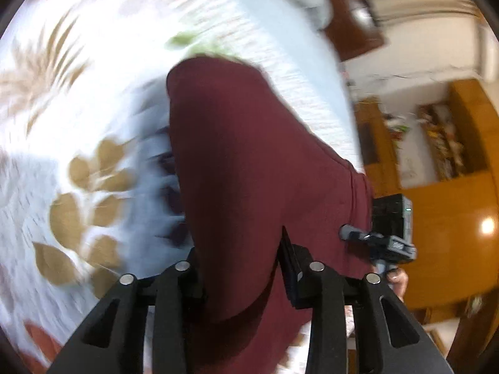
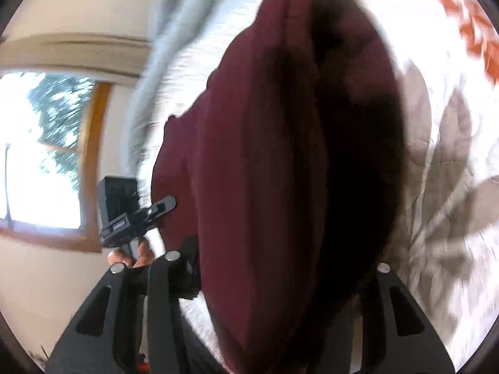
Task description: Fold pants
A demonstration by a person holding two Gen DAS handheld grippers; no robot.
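The maroon pants (image 1: 243,162) hang lifted above a white bedspread with leaf prints (image 1: 78,124). My left gripper (image 1: 241,268) is shut on the pants, cloth bunched between its black fingers. In the right wrist view the same pants (image 2: 280,155) drape over my right gripper (image 2: 280,268), which is shut on them; its right finger is mostly hidden by cloth. The right gripper's body (image 1: 389,233) shows at the pants' right edge in the left wrist view, and the left gripper's body (image 2: 131,215) shows at their left edge in the right wrist view.
The bedspread (image 2: 452,171) fills the background under the pants. A wooden shelf unit and cabinet (image 1: 436,143) stand beyond the bed on the right. A window with a wooden frame (image 2: 46,155) is to the left. Both views are motion blurred.
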